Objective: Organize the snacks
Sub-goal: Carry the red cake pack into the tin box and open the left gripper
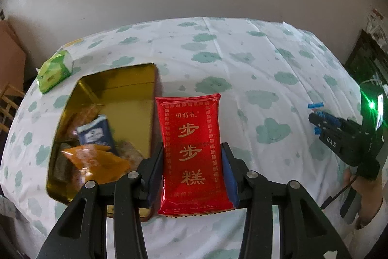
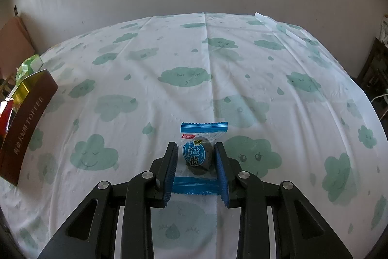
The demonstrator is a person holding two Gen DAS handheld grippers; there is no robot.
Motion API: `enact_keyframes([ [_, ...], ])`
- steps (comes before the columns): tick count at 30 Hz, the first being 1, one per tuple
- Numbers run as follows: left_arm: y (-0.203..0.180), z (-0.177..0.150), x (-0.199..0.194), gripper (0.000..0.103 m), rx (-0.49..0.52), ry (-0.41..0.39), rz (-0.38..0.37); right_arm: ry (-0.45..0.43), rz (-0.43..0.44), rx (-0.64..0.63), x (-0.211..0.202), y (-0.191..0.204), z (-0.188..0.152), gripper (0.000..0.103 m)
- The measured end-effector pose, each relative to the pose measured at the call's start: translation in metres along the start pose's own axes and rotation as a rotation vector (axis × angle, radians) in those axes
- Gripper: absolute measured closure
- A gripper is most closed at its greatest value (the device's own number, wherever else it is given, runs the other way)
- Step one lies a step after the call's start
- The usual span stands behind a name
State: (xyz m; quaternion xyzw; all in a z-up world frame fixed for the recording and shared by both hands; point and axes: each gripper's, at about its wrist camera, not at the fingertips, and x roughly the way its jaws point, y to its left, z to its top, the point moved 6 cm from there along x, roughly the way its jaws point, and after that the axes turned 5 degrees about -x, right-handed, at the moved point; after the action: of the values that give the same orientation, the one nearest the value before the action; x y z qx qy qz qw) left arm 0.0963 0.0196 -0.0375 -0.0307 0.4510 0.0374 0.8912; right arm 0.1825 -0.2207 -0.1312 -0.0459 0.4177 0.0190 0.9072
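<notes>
Meanwhile left hand-held gripper [image 1: 192, 169] clamps red packet [image 1: 192, 152] beside tin [image 1: 116, 86]; right hand-held gripper [image 2: 195, 163] grips blue-wrapped snack [image 2: 198, 154].

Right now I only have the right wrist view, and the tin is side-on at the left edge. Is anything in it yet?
Observer: Yes. The tin holds several packets, an orange one and a blue one among them.
Reviewer: What is the left tool doing?
Observer: The left tool is shut on a red packet, held just right of the tin.
Reviewer: Is there room for my candy too?
Observer: Probably. The tin's far half shows bare gold floor.
</notes>
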Motion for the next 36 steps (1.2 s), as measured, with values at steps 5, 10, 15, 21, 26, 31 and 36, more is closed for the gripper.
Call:
enact_keyframes([
  [5,0.032,0.013,-0.017,0.062,-0.035,-0.042,0.031,0.002,-0.008,-0.002,0.001,0.004,0.001,0.071],
  [10,0.072,0.024,-0.03,0.062,-0.073,-0.077,0.094,0.002,-0.012,-0.003,0.001,0.006,0.001,0.071],
  [15,0.118,0.025,-0.032,0.062,-0.123,-0.075,0.167,0.004,-0.019,-0.003,0.002,0.008,0.002,0.071],
  [21,0.158,0.014,-0.023,0.062,-0.17,-0.045,0.226,0.005,-0.029,-0.005,0.002,0.001,0.0,0.071],
  [26,0.173,0.004,-0.007,0.062,-0.178,0.001,0.23,0.007,-0.039,-0.008,0.004,0.013,0.003,0.071],
  [31,0.174,-0.003,0.006,0.062,-0.167,0.019,0.217,0.01,-0.049,-0.012,0.004,0.008,0.002,0.071],
  [36,0.171,-0.007,0.02,0.062,-0.156,0.052,0.202,0.011,-0.056,-0.013,0.004,0.003,0.001,0.071],
])
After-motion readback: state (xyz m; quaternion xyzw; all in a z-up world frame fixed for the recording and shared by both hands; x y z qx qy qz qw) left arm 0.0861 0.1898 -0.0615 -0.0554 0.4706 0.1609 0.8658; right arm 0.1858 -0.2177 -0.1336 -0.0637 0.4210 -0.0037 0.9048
